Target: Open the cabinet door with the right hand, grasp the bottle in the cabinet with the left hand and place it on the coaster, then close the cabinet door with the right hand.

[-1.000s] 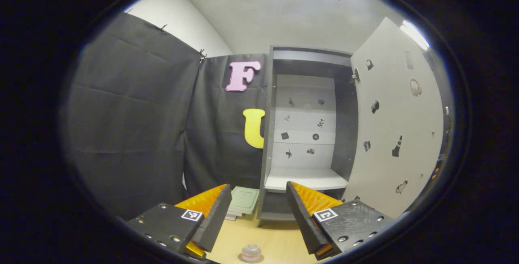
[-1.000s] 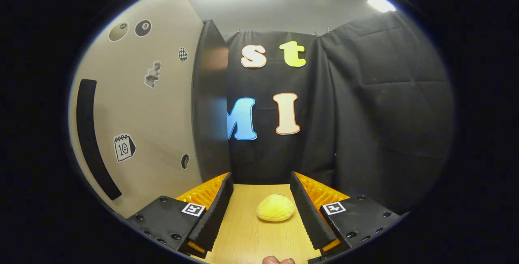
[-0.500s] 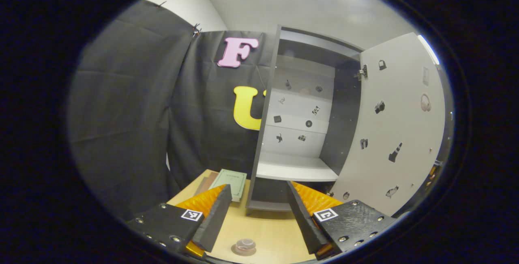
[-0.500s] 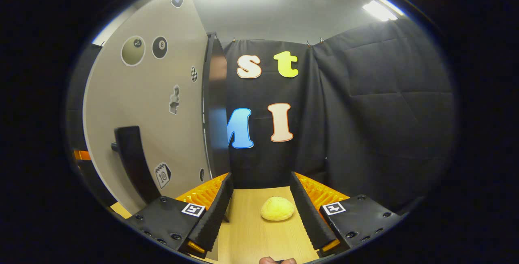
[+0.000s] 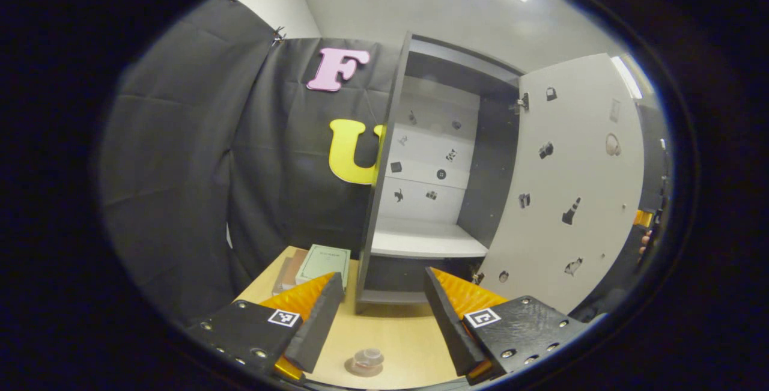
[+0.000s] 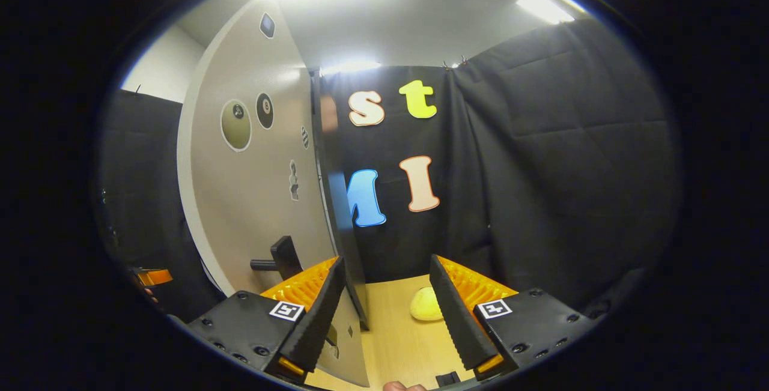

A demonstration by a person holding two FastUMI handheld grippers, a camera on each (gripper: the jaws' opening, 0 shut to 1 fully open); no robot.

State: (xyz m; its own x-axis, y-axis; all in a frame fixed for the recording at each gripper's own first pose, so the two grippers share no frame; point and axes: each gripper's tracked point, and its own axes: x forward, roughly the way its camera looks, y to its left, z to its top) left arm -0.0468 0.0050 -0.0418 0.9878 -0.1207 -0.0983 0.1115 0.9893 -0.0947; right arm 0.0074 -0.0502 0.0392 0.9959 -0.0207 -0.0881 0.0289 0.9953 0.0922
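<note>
From the left gripper view I see my left gripper [image 5: 379, 310] with its fingers spread wide and nothing between them, hanging above the light wooden table [image 5: 408, 343]. Just below the gap, at the near edge of the table, the small clear bottle [image 5: 367, 359] stands on the round coaster [image 5: 354, 369]; I see it from above, so its cap end faces me. Any label on it is too small for me to read.

Beyond the gripper stands the dark grey cabinet [image 5: 384, 157], its pale shelf [image 5: 428, 241] bare. The cabinet door [image 5: 571, 187] hangs swung open on the right, its inner face dotted with small picture stickers, among them a traffic cone [image 5: 571, 211] and a padlock; none carries legible writing. Left of the cabinet a green booklet [image 5: 324, 263] lies on top of a flat stack on the table; its cover print is too faint to make out.

In the right gripper view my right gripper [image 6: 384, 313] is likewise spread apart and holds nothing. To its left I see the door's outer face, with a dark handle [image 6: 279, 259] just beside my left finger [image 6: 312, 319] and billiard-ball stickers higher up, one marked with an 8 [image 6: 265, 110]. A yellow lump, perhaps a sponge [image 6: 426, 307], lies on the table ahead.
</note>
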